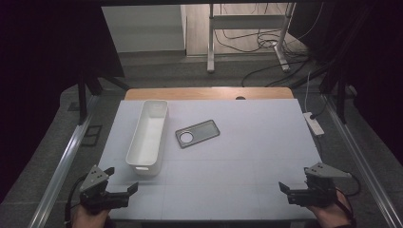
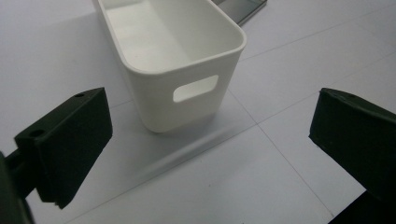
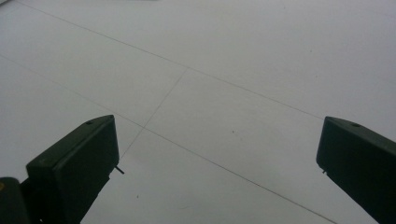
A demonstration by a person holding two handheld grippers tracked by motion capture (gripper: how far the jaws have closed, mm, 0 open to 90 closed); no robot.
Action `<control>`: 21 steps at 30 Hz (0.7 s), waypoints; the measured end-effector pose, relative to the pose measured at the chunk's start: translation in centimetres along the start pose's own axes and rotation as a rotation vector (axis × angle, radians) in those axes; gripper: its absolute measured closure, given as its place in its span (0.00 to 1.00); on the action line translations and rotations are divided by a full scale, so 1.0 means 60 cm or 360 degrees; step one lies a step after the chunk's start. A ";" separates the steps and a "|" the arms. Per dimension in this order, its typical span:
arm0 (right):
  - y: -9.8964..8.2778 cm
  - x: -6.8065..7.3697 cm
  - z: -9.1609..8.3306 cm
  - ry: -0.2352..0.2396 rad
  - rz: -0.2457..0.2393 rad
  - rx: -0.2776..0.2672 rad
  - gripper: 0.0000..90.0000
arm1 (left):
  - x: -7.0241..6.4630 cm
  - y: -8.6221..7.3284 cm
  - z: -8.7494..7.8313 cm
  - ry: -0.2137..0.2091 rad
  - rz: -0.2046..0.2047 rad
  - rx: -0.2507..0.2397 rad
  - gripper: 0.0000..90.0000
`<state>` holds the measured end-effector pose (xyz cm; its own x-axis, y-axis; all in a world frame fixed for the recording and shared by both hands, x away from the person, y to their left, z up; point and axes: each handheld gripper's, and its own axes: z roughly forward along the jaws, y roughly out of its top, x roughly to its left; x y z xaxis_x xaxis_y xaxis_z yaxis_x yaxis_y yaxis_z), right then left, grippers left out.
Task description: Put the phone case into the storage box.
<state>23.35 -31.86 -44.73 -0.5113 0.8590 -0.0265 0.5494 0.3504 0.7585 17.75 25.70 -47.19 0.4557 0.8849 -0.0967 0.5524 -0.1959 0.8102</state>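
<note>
While both claws stand wide open and empty, left claw [image 1: 122, 179] sits just before white bin [image 1: 148, 136] at table [image 1: 247, 156] left; right claw [image 1: 284, 187] well apart. Advice: approach bin's near end squarely, grip rim evenly.

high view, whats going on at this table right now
A person holds a two-jaw gripper in each hand at the near edge of the white table. The left gripper and the right gripper are both open and hold nothing. A long white plastic bin, empty, stands just ahead of the left gripper. A flat grey rectangular case with a round hole lies beside the bin, untouched.
</note>
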 end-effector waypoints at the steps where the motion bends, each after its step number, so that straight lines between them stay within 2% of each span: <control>1: 0.000 -0.001 0.000 0.0003 0.0004 0.0000 0.00 | -0.001 0.000 0.000 0.0000 0.0009 0.0004 0.00; 5: 0.002 -0.005 0.003 0.0016 0.0045 0.0011 0.00 | -0.004 -0.001 -0.001 -0.0001 0.0036 0.0008 0.01; 8: 0.002 -0.007 0.004 0.0022 0.0064 0.0012 0.00 | -0.004 0.001 0.000 -0.0021 0.0005 0.0068 0.01; 12: 0.002 -0.008 0.005 0.0032 0.0066 0.0022 0.00 | -0.003 0.001 -0.001 -0.0017 -0.0006 0.0057 0.01; 15: 0.002 -0.008 0.005 0.0041 0.0066 0.0033 0.00 | -0.003 0.000 -0.001 0.0006 0.0017 0.0051 0.01; 21: 0.003 -0.009 0.007 0.0052 0.0073 0.0047 0.00 | -0.004 0.000 0.000 -0.0006 0.0025 0.0056 0.01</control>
<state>24.02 -32.09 -44.86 -0.5063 0.8618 0.0296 0.5917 0.3223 0.7389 17.65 25.51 -47.15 0.4669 0.8801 -0.0864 0.5696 -0.2245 0.7906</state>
